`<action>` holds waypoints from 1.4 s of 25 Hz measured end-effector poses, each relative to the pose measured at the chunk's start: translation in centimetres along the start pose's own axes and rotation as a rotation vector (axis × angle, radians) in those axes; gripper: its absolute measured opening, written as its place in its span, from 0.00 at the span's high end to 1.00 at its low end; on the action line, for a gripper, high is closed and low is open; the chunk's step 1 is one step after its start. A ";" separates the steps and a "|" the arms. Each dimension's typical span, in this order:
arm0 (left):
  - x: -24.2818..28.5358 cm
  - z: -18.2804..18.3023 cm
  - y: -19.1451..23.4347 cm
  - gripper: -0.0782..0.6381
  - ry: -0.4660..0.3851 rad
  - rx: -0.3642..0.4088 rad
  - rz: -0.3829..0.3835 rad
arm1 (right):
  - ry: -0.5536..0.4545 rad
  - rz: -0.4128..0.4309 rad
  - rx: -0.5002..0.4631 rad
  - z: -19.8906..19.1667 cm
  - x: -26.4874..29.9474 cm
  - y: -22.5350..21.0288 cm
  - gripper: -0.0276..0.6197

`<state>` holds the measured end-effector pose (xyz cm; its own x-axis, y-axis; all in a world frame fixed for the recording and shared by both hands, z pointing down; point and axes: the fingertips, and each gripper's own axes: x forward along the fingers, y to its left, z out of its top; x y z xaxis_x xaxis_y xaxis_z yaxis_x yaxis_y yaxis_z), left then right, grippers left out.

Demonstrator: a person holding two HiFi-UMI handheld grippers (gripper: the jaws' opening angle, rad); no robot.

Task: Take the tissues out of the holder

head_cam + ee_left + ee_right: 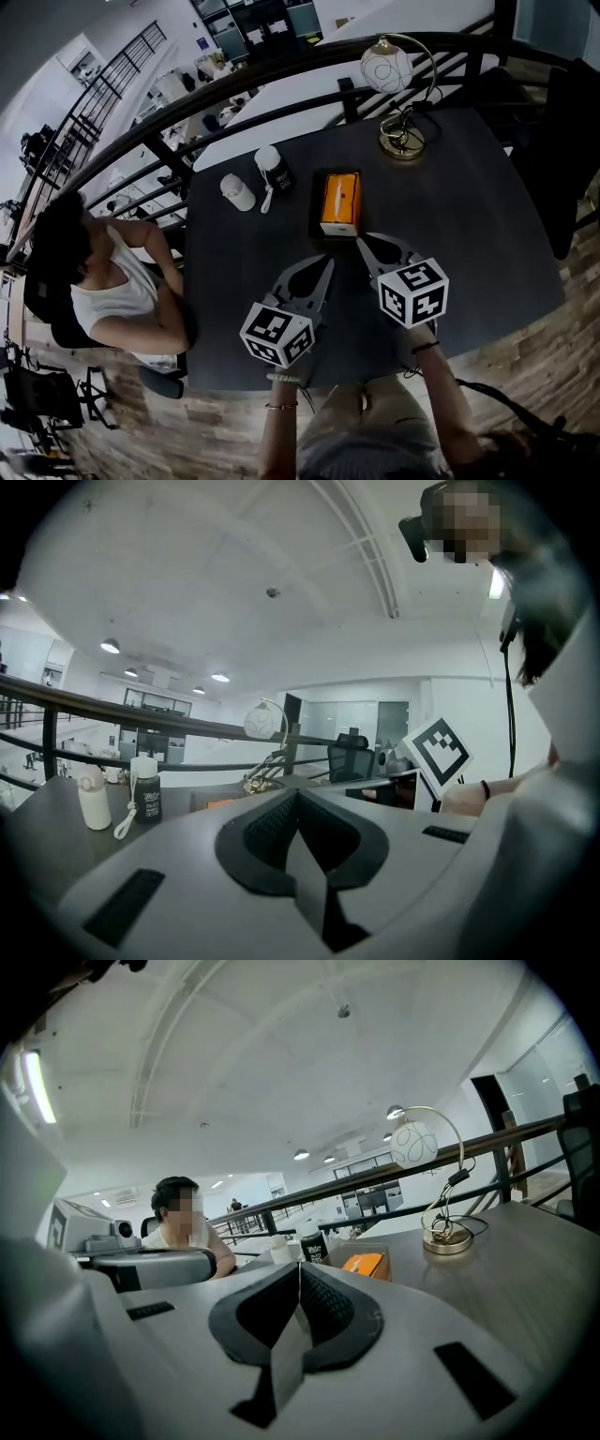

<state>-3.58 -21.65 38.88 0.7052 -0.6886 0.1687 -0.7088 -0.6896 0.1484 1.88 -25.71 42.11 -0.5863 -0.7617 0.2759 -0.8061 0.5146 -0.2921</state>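
Your left gripper (pixel 324 266) is fully closed: jaws pressed together tip to tip, nothing between them, and the left gripper view confirms it. Your right gripper (pixel 367 243) is the same, jaws together and empty. Both sit low over the dark table (pixel 469 234), side by side, tips pointing away from you toward the tissue holder (pixel 335 232). The marker cubes, left (pixel 277 334) and right (pixel 413 292), are at the ends nearest you. The holder is a dark open-top box lying flat near the middle of the table, just ahead of both grippers. The right gripper's tips are just beside its near edge; can't tell if they touch. The left gripper's tips are near its near-left corner, and apart from it. The tissues (pixel 339 200) are an orange pack lying inside the holder, filling most of the opening. In the right gripper view the orange pack shows just past the jaw tips, slightly right. In the left gripper view only a sliver of orange shows, left of the jaws. Left of the holder stand a dark bottle (pixel 275 171) with a white cap and a white bottle (pixel 237 192), close to each other. A lamp (pixel 401 141) with a round shade stands at the far right of the table. A person (pixel 103 281) sits at the table's left side, and a railing (pixel 349 103) runs behind the far edge.
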 end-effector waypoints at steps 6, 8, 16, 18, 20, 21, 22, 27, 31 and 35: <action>1.9 -0.2 3.4 0.88 0.039 -0.021 -0.006 | 0.060 -0.004 0.047 1.2 4.0 -1.1 0.93; 2.7 -0.1 4.6 0.88 0.038 -0.033 -0.017 | 0.079 0.011 0.072 1.9 5.7 -1.3 0.93; 5.6 0.1 8.4 0.88 0.030 -0.061 -0.064 | 0.170 -0.101 0.112 1.8 11.0 -4.3 0.80; 6.0 0.1 9.3 0.88 0.033 -0.061 -0.070 | 0.207 -0.146 0.138 1.1 12.2 -4.9 0.80; 6.4 0.2 10.2 0.88 0.038 -0.061 -0.077 | 0.248 -0.195 0.168 0.5 13.0 -5.3 0.80; 6.7 0.2 10.6 0.88 0.042 -0.060 -0.081 | 0.268 -0.224 0.184 0.2 13.3 -5.8 0.80; 7.1 0.2 10.9 0.88 0.046 -0.057 -0.085 | 0.287 -0.251 0.200 0.0 13.4 -6.2 0.80; 8.4 0.3 11.6 0.88 0.066 -0.053 -0.095 | 0.360 -0.321 0.281 -1.4 13.6 -7.7 0.80; 7.8 0.3 13.3 0.88 0.082 -0.067 -0.105 | 0.408 -0.362 0.307 -2.3 14.6 -6.9 0.80; 7.9 0.5 14.2 0.88 0.097 -0.083 -0.108 | 0.455 -0.395 0.328 -2.8 15.3 -6.7 0.80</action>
<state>-8.05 -36.97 41.84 0.7755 -0.5841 0.2397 -0.6306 -0.7346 0.2503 -1.86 -39.72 50.84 -0.2867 -0.5900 0.7548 -0.9424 0.0321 -0.3329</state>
